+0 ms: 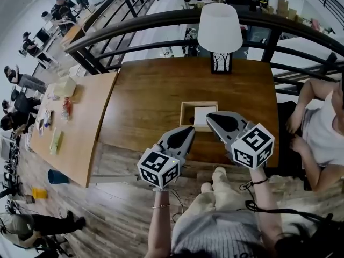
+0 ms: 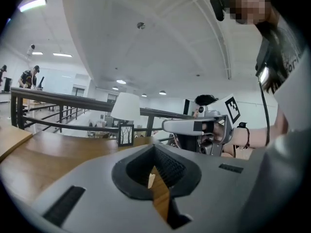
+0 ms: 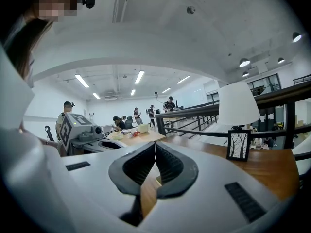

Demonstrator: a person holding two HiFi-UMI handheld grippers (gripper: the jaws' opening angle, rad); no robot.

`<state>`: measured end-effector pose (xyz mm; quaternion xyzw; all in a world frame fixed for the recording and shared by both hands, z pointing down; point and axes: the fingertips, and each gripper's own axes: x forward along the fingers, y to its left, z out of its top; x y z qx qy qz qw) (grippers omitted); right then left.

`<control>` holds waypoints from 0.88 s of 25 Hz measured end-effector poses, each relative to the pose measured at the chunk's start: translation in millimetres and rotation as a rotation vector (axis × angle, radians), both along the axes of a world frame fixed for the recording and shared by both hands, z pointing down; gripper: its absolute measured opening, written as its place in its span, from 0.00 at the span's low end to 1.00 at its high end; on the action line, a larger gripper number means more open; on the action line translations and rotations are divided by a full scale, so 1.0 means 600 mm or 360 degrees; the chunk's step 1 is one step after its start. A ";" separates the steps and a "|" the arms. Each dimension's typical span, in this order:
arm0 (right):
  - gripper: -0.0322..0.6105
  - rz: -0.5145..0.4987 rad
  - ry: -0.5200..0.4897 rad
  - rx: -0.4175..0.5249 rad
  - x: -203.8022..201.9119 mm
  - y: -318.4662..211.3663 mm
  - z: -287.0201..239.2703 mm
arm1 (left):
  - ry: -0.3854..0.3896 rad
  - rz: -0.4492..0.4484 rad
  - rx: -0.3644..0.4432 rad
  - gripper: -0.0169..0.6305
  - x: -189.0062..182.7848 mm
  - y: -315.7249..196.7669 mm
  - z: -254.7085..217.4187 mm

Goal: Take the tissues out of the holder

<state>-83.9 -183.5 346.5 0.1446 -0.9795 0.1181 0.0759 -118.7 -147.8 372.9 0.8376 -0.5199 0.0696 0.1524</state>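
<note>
A shallow wooden holder (image 1: 184,116) with a white stack of tissues (image 1: 202,115) in it lies on the dark wooden table (image 1: 150,95), near its front edge. My left gripper (image 1: 188,130) hovers just in front of the holder, jaws together and empty. From the right, my right gripper (image 1: 210,116) reaches the holder's near right corner, also shut with nothing in it. In the left gripper view my left gripper (image 2: 154,147) looks across the table, and the right gripper (image 2: 167,126) shows beyond it. In the right gripper view my right gripper (image 3: 155,144) has its tips meeting.
A white-shaded lamp (image 1: 220,34) stands at the table's far edge, with a dark railing (image 1: 161,23) behind it. A lighter table (image 1: 75,128) with small items adjoins on the left. A seated person (image 1: 322,133) is at the right.
</note>
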 end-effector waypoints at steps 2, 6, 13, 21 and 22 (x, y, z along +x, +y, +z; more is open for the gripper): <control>0.07 -0.0020 0.0018 -0.0013 -0.005 -0.024 0.009 | -0.0002 -0.0017 -0.0068 0.04 -0.005 -0.028 0.018; 0.07 -0.0039 0.0041 -0.0055 -0.004 -0.066 0.027 | 0.0075 -0.0030 -0.0188 0.04 -0.004 -0.077 0.046; 0.07 -0.0046 0.0032 -0.0107 0.005 -0.112 0.044 | 0.0208 0.0019 -0.0341 0.04 -0.002 -0.123 0.075; 0.07 -0.0014 0.0036 -0.0206 0.021 -0.134 0.083 | 0.0169 -0.0010 -0.0440 0.04 -0.013 -0.143 0.112; 0.07 -0.0007 0.0036 -0.0217 0.020 -0.139 0.086 | 0.0161 -0.0013 -0.0461 0.04 -0.016 -0.146 0.117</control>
